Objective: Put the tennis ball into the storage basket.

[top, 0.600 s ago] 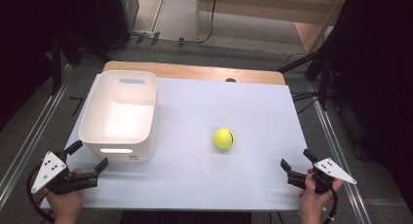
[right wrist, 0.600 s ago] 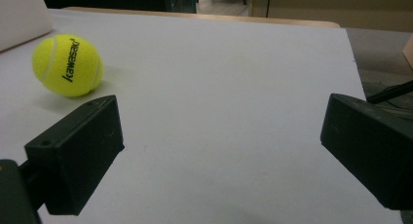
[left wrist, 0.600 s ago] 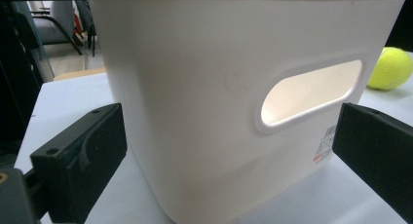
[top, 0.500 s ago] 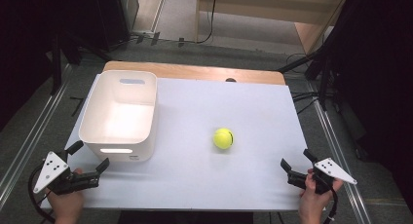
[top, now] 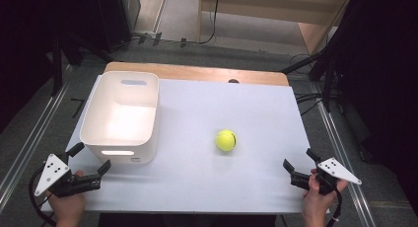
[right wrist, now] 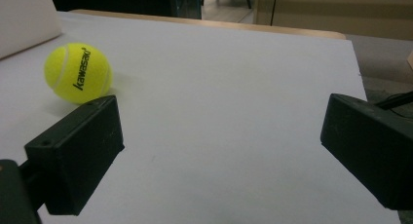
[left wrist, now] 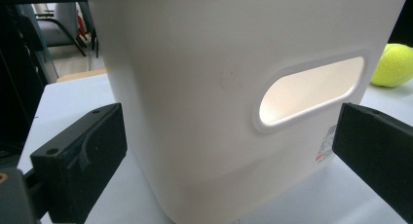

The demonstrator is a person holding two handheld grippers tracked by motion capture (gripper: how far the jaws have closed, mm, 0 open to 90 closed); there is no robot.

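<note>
Tennis ball sits right of table centre, likely bound for the bin; left gripper, jaws spread, empty, near-left corner facing white bin; right gripper splayed, empty, near-right corner; approach ball low, straddle it squarely before closing.

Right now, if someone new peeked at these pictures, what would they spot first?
Probably the bright yellow tennis ball, alone on the white table right of the middle. Next, the big white bin on the table's left side, empty as far as the high view shows. Near the front corners, the left gripper and right gripper hang open, holding nothing.
</note>
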